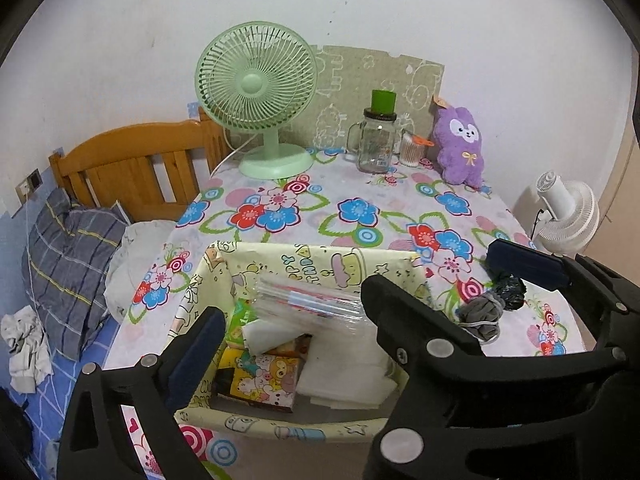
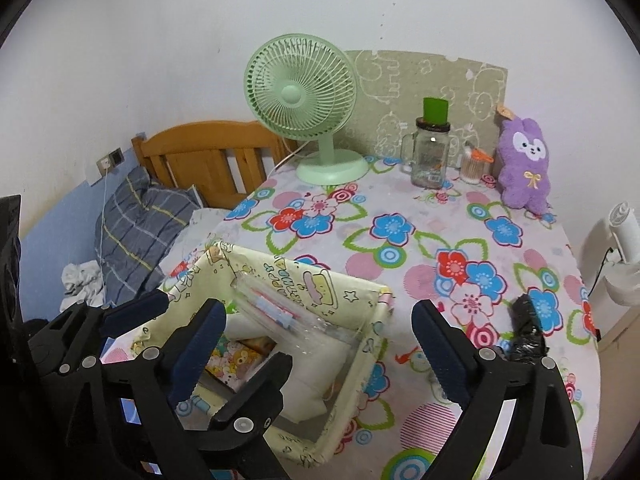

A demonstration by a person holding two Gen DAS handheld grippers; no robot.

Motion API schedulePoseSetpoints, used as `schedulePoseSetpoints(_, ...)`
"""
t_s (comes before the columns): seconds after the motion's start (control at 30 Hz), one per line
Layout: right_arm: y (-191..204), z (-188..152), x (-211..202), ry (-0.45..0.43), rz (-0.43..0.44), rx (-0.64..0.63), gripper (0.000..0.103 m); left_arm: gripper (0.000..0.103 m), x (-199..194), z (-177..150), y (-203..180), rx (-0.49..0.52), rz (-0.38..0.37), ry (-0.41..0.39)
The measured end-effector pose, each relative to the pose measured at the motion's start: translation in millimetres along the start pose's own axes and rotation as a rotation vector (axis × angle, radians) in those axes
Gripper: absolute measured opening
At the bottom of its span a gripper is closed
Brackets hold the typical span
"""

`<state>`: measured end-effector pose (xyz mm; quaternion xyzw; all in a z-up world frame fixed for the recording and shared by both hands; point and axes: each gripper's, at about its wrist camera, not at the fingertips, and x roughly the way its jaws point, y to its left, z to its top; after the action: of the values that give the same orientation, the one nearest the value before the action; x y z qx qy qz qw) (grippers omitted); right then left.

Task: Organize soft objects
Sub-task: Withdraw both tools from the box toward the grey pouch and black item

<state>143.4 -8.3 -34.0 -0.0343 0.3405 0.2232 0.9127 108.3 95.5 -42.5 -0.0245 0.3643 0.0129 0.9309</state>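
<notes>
A cream cartoon-print fabric basket (image 1: 320, 258) (image 2: 312, 280) stands at the near edge of the flowered table. It holds a clear plastic packet (image 1: 308, 304) (image 2: 288, 320), white folded cloth (image 1: 344, 376) and a bear-print pack (image 1: 260, 380). My left gripper (image 1: 292, 304) hangs open over the basket with nothing between its fingers. My right gripper (image 2: 318, 308) is open too, over the basket's right side, and holds nothing. A grey and black bundle (image 1: 492, 304) (image 2: 528, 328) lies on the table right of the basket. A purple plush rabbit (image 1: 460, 148) (image 2: 524, 164) sits upright at the back right.
At the back stand a green desk fan (image 1: 256, 92) (image 2: 300, 92), a glass jar with a green lid (image 1: 376, 140) and a cotton-swab tub (image 1: 412, 150). A bed with a striped pillow (image 1: 68, 264) lies left; a white fan (image 1: 568, 212) stands right.
</notes>
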Motion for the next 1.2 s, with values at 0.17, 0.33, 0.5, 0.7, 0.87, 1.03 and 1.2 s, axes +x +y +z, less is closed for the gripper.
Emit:
schedulePoseSetpoints(0.17,-6,0,-14,-0.021,-0.013,0.005,0.097,0.103,-9,2,-10,0.011,0.007,-0.016)
schedulePoseSetpoints(0.33,-15,-2,-28,-0.041,-0.031,0.011,0.1,0.103,-16,3,-22,0.023,0.003,-0.029)
schedulePoseSetpoints(0.5,-25,-5,-40,-0.053,-0.052,0.023,0.101,0.103,-22,3,-37,0.037,-0.001,-0.037)
schedulePoseSetpoints(0.7,-38,-9,-53,-0.065,-0.065,0.033,0.102,0.103,-28,2,-51,0.041,-0.012,-0.044)
schedulePoseSetpoints(0.87,-46,-12,-64,-0.086,-0.101,0.034,0.103,0.103,-31,1,-63,0.049,-0.013,-0.048)
schedulePoseSetpoints(1.03,-57,-15,-75,-0.103,-0.126,0.039,0.103,0.103,-35,0,-75,0.051,-0.031,-0.052)
schedulePoseSetpoints(1.2,-70,-19,-83,-0.105,-0.128,0.044,0.103,0.103,-37,0,-89,0.054,-0.048,-0.057)
